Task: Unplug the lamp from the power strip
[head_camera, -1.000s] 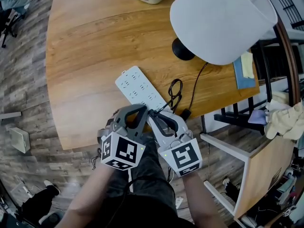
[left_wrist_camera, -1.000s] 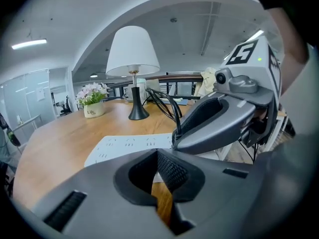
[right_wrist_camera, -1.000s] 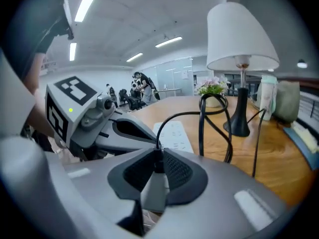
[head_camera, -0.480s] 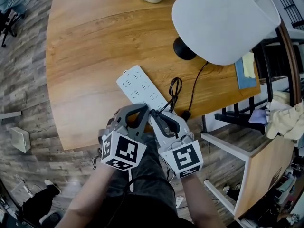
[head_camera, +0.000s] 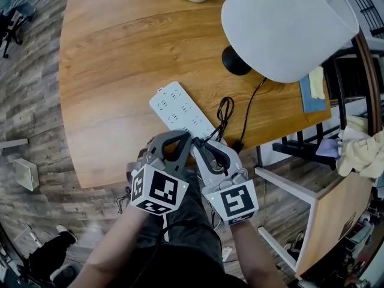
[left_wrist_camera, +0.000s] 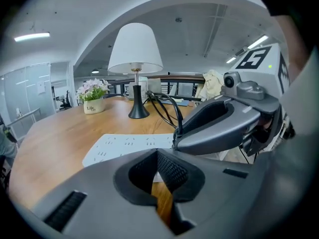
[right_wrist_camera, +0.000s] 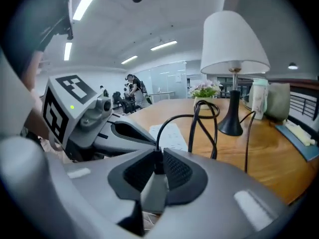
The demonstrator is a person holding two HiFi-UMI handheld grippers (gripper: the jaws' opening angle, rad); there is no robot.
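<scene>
While both tongs sit at the near edge of the table [head_camera: 114, 71], my right gripper [right_wrist_camera: 157, 156] pinches the black plug [right_wrist_camera: 156, 167]. Its cord [right_wrist_camera: 169, 123] arches up toward the lamp [head_camera: 288, 26]. My left gripper [left_wrist_camera: 157, 153] is pressed together, tips at the near end of the white power strip [head_camera: 180, 108]. I cannot tell whether the plug is seated.
</scene>
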